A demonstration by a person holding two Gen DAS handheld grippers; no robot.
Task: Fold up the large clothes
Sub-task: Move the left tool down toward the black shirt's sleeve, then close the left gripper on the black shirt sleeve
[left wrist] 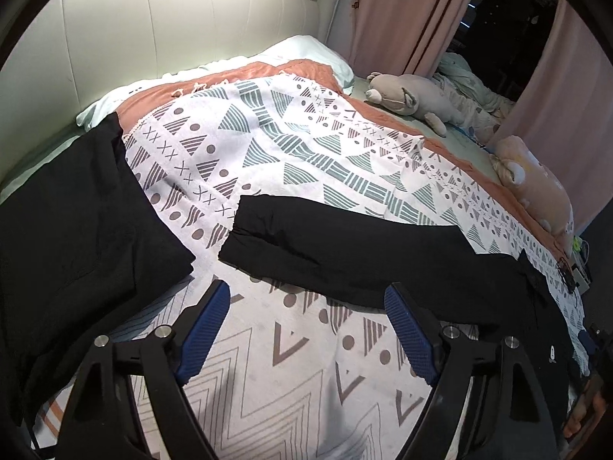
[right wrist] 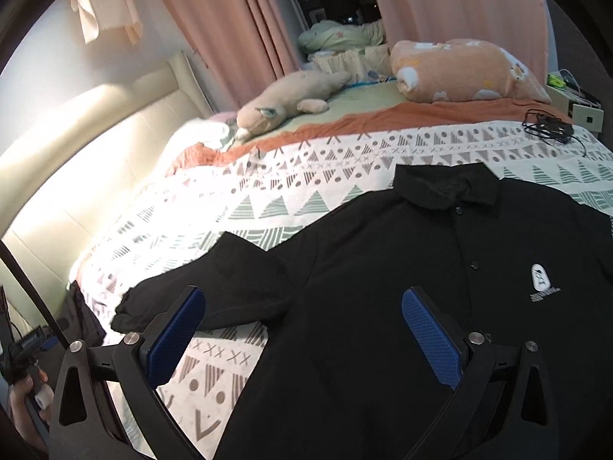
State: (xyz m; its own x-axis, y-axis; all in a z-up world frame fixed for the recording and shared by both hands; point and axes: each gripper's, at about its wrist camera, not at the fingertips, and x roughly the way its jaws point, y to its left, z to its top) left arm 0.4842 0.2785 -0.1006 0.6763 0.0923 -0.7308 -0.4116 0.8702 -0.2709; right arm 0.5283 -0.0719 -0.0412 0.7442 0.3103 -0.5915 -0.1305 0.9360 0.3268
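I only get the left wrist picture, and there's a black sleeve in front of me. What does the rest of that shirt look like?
Observer: It is a black short-sleeved polo shirt, lying front up, with a white chest logo facing the camera.
Operator: Is the other grabber holding it?
Observer: No. The right gripper is open over the shirt, and its blue pads grip nothing.
Operator: What else is hiding from me?
Observer: A cream cloth hangs on the wall to the left of the pink curtain.
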